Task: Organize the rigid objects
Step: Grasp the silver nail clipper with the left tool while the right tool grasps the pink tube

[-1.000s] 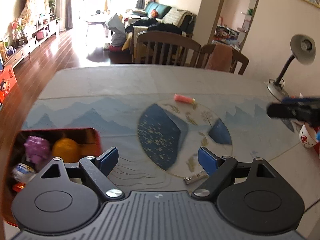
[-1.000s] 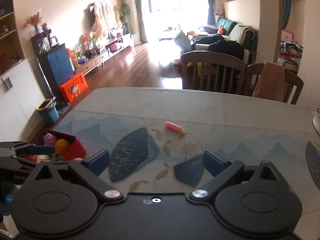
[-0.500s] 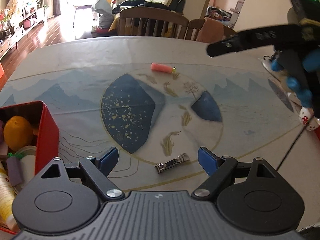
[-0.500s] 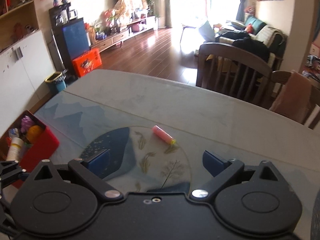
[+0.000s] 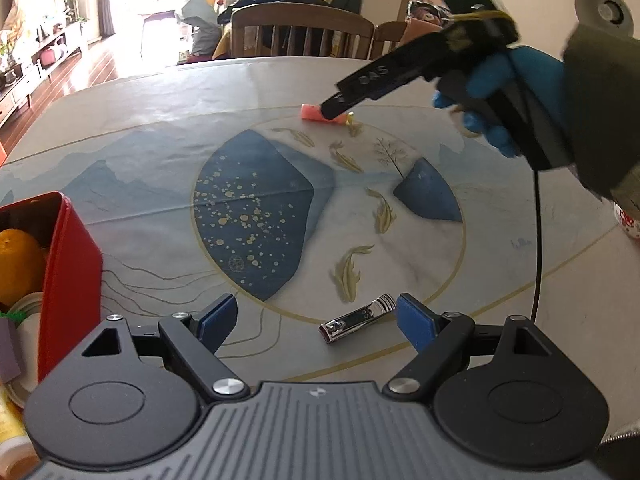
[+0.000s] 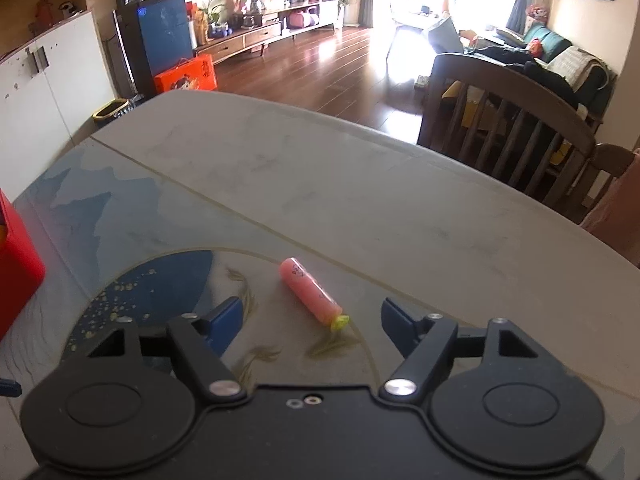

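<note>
A silver nail clipper [image 5: 357, 319] lies on the table between the fingers of my open left gripper [image 5: 316, 320], close to the right finger. A pink tube with a yellow tip [image 6: 309, 295] lies on the table just ahead of my open right gripper [image 6: 312, 320], between its fingers. The tube also shows in the left wrist view [image 5: 311, 112], partly behind the right gripper's finger. A red box [image 5: 64, 256] at the left holds an orange [image 5: 18, 262] and several small items.
The table carries a printed blue and gold mat [image 5: 256, 216]. Wooden chairs [image 6: 508, 132] stand at the far edge. A small patterned cup [image 5: 629, 222] and a lamp [image 5: 604, 8] are at the right. The box's corner [image 6: 16, 264] shows at the left in the right wrist view.
My left gripper has come down and forward so the nail clipper now lies between its fingers. My right gripper has moved forward and down to the pink tube.
</note>
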